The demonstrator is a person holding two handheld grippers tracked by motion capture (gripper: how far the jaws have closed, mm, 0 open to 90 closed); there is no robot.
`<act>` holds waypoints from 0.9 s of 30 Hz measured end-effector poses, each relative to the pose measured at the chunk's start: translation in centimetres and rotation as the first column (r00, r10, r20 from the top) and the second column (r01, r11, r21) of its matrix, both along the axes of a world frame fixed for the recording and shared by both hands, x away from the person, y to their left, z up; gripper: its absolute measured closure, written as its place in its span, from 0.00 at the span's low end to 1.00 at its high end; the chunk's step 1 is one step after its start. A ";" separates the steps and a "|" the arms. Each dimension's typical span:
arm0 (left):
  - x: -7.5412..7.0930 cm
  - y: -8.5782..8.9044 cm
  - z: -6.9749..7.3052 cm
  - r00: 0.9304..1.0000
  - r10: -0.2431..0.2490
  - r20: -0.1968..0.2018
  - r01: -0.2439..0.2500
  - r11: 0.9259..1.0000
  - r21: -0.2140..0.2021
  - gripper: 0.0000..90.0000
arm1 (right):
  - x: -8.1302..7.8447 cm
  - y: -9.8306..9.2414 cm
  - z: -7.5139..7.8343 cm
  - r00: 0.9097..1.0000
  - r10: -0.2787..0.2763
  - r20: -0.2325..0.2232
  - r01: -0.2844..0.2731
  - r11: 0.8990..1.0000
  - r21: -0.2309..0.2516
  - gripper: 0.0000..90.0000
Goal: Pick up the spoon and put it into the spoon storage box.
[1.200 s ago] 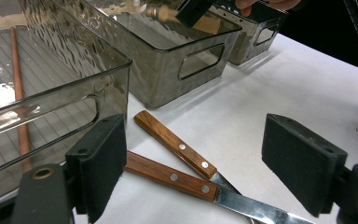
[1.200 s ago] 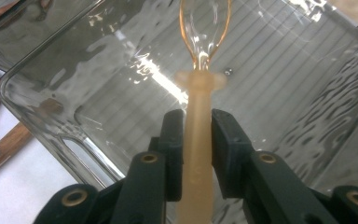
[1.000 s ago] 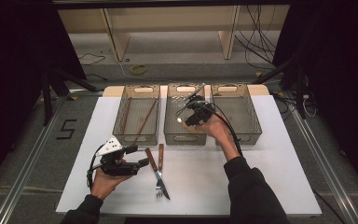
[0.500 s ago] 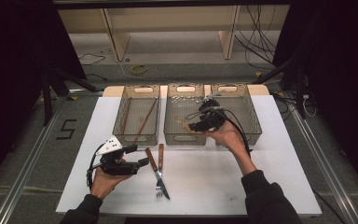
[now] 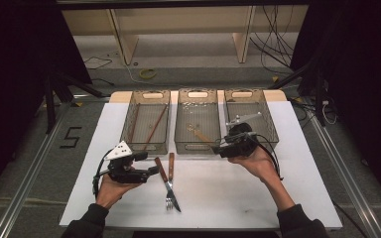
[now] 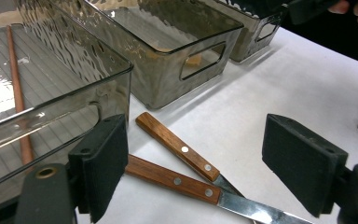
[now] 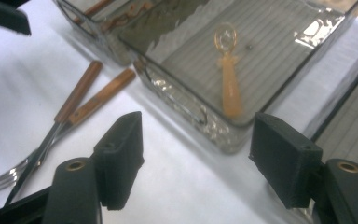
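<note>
A wooden-handled knife [image 5: 162, 173] and fork [image 5: 170, 171] lie crossed on the white mat [image 5: 228, 198], just in front of the bins. My left gripper [image 5: 149, 163] stands open beside them, and the two handles [image 6: 177, 151] lie on the mat ahead of and between its jaws [image 6: 205, 172]. My right gripper [image 5: 217, 148] hovers by the front wall of the middle bin [image 5: 181, 141]. Its jaws [image 7: 196, 158] have just been opening and hold nothing. A small orange utensil [image 7: 230, 88] lies inside that bin.
Three clear bins stand in a row at the back of the mat. The left bin [image 5: 128, 124] holds brown chopsticks [image 5: 154, 126]. The right bin [image 5: 272, 124] lies behind the right hand. Bare mat spreads in front of the bins.
The right gripper has drawn back out of the middle bin toward the front right, and its jaws have opened. The left gripper has stayed where it was.
</note>
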State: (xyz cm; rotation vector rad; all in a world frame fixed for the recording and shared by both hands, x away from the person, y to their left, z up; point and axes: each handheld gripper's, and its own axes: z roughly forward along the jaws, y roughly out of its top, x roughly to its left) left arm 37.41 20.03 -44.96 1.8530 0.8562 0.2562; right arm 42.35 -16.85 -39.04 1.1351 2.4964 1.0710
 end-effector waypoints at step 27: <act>1.9 -1.2 0.5 0.998 -0.038 -0.045 0.042 0.995 0.087 0.30 | -4.8 -3.4 -2.8 1.000 -0.017 0.006 0.016 0.996 0.091 0.35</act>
